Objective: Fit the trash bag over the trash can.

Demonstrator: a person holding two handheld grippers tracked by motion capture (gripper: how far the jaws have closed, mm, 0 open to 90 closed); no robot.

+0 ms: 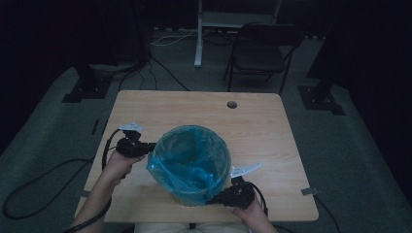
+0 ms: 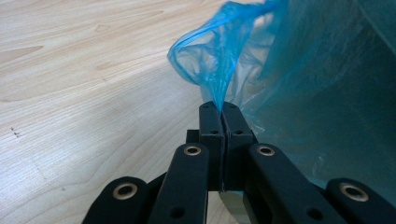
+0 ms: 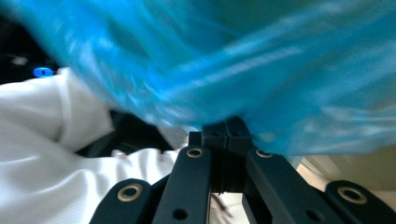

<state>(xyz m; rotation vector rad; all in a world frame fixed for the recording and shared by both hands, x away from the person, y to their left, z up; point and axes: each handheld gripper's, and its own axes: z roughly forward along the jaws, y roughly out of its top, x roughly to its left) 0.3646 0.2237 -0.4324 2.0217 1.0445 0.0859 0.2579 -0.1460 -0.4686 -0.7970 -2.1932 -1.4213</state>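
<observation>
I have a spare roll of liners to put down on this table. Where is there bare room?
The far strip between the bin and the cable hole is bare, as is the right side of the table. It is crowded by the bin: the left tool and right tool each pinch the blue bag.

A round bin lined with a blue plastic bag (image 1: 192,162) stands on the light wooden table (image 1: 262,131), toward the near edge at centre. The left gripper (image 1: 148,146) lies at the bin's nine o'clock, touching the liner's rim. The right gripper (image 1: 214,200) lies at its five o'clock, against the liner's lower skirt. A round cable hole (image 1: 231,104) sits at the bin's one o'clock, well apart. A dark folding chair (image 1: 260,51) stands behind the table, at twelve o'clock.
</observation>
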